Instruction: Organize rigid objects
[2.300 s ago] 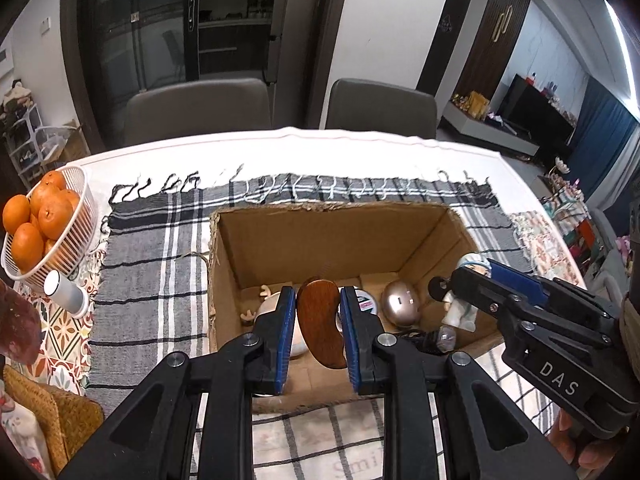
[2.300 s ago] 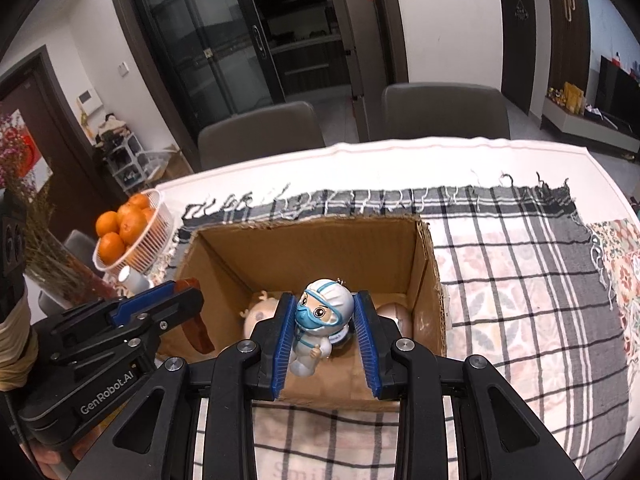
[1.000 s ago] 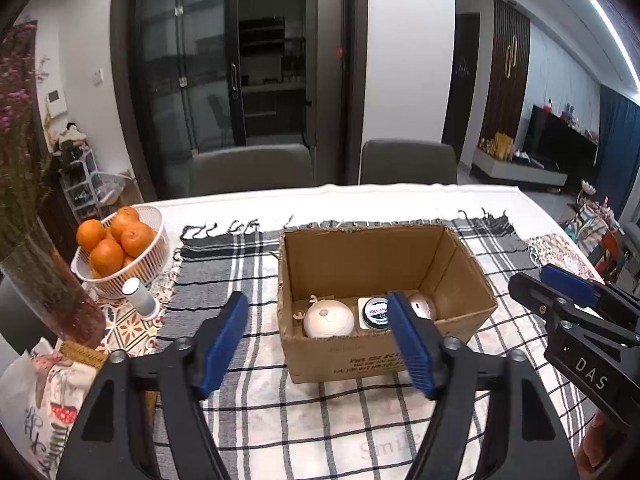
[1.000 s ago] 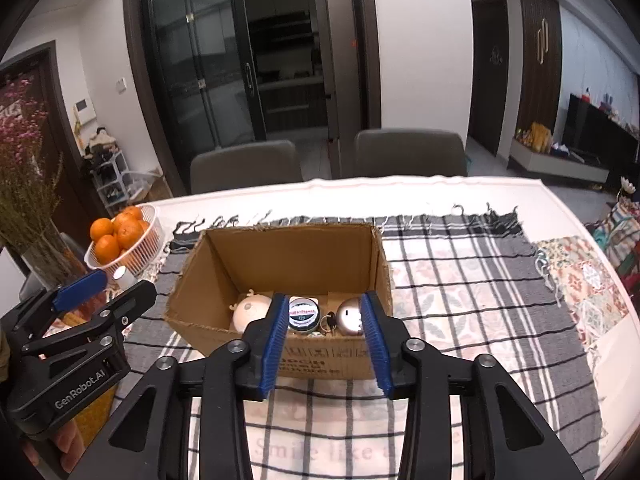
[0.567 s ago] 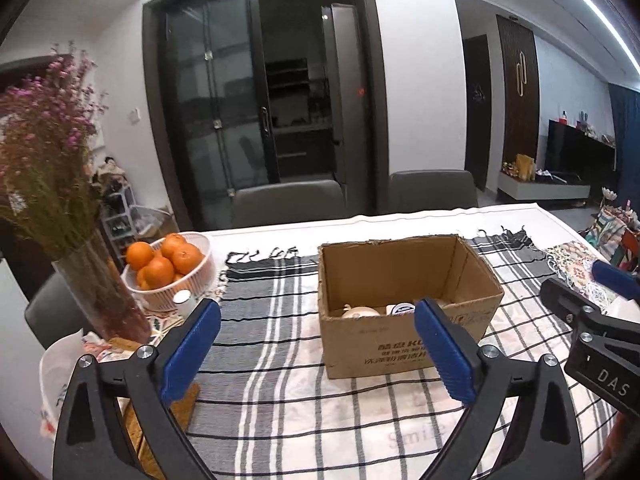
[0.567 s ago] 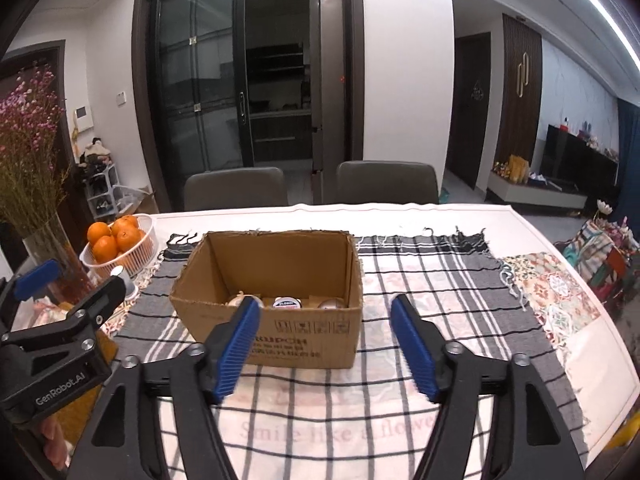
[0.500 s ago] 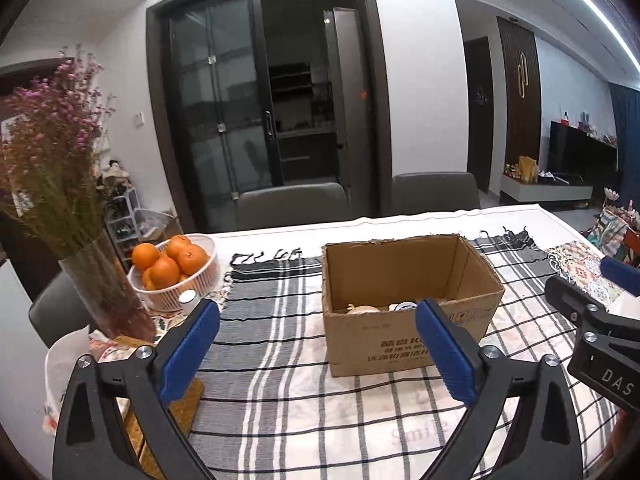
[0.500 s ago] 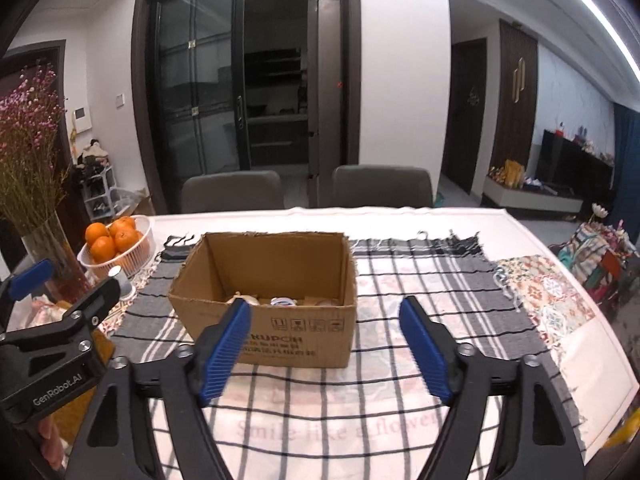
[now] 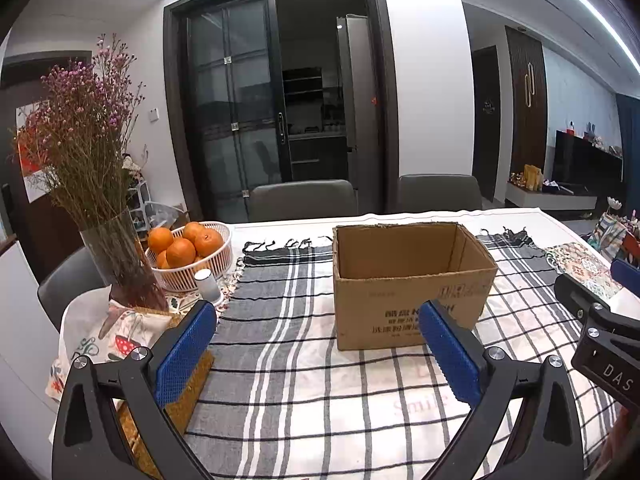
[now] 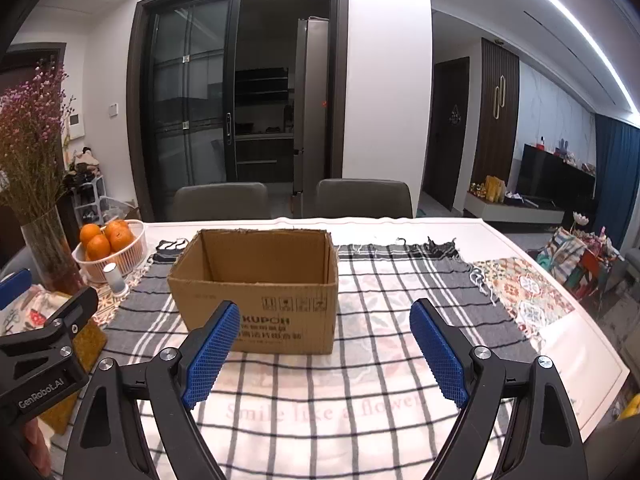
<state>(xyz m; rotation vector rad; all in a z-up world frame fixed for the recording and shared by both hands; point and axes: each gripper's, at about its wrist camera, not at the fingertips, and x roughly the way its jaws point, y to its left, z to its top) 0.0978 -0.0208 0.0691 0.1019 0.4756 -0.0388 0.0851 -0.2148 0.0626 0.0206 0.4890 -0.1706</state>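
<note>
An open cardboard box [image 9: 412, 300] stands on the checked tablecloth, also in the right wrist view [image 10: 260, 296]. From this low angle its contents are hidden. My left gripper [image 9: 320, 356] is wide open and empty, held back from the box's near side. My right gripper [image 10: 324, 356] is wide open and empty, also back from the box. Each gripper shows at the edge of the other's view.
A white basket of oranges [image 9: 188, 248] and a glass vase of dried purple flowers [image 9: 120, 264] stand at the table's left. A small white bottle [image 9: 208, 284] is beside the basket. Two grey chairs [image 10: 364, 198] stand behind the table. A patterned mat [image 10: 524, 292] lies right.
Both grippers let go of their objects into the box, opened wide and pulled back and up from it. The view has lowered, so the box's contents no longer show.
</note>
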